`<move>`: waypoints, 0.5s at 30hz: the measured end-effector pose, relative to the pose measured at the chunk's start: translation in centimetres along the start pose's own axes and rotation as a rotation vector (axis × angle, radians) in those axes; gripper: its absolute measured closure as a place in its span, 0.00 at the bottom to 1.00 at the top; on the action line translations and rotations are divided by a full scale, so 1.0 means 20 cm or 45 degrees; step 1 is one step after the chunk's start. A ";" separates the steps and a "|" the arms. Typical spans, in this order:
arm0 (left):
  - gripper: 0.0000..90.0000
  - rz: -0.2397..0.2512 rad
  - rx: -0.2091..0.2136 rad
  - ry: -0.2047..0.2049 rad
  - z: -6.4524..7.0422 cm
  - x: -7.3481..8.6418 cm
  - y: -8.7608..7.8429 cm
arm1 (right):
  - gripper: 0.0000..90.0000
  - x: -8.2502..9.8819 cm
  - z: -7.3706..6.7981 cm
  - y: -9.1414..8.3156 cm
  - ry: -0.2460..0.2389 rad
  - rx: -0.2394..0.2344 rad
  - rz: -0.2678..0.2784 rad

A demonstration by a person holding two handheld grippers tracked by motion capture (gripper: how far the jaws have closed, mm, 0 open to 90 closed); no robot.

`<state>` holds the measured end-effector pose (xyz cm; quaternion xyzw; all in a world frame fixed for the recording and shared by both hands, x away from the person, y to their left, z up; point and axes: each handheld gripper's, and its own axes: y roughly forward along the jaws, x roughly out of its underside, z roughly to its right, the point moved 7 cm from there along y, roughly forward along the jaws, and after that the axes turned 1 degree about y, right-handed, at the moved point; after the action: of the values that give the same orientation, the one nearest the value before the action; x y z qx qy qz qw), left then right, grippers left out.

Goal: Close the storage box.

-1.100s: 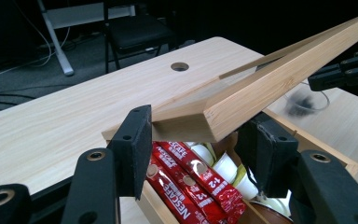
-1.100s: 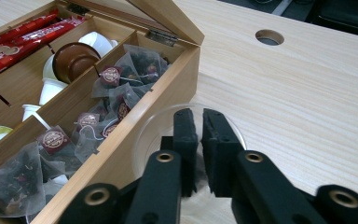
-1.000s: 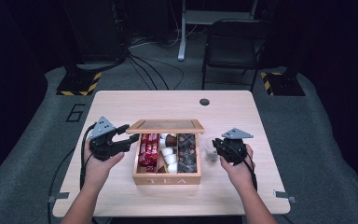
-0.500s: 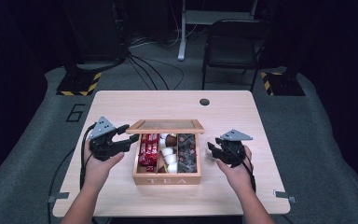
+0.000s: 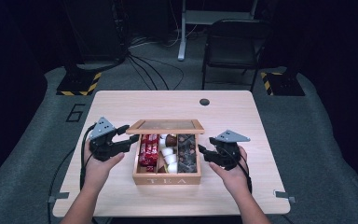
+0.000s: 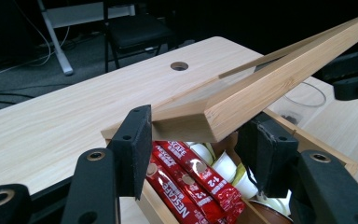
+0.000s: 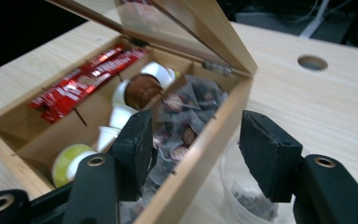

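Note:
A wooden tea box (image 5: 167,179) stands mid-table with its glass-paned lid (image 5: 165,126) raised. My left gripper (image 5: 129,140) is shut on the lid's left front corner (image 6: 214,116), holding it tilted up. Inside lie red Nescafe sachets (image 5: 148,150), white capsules (image 5: 168,156) and dark tea bags (image 5: 186,154). My right gripper (image 5: 201,151) hovers at the box's right wall (image 7: 205,154); its jaws have just been opening and the pads grip nothing. Under it stands a clear plastic cup (image 7: 244,198) with something dark inside.
A round cable hole (image 5: 204,101) sits in the far part of the tabletop. A black chair (image 5: 233,42) and floor cables lie beyond the table. Bare wood stretches left of the box and behind it.
My right gripper's jaws have spread apart and it has edged slightly toward the box. The left gripper and the raised lid have stayed still.

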<state>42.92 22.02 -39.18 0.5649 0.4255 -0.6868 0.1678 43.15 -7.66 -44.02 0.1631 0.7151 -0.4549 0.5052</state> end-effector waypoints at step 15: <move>0.51 0.007 0.004 -0.005 0.00 0.00 0.00 | 0.47 -0.17 -0.16 -0.05 -0.124 -0.050 0.076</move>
<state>42.93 22.03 -39.21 0.5650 0.4227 -0.6880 0.1696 42.16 -4.84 -40.36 0.1519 0.6932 -0.4329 0.5559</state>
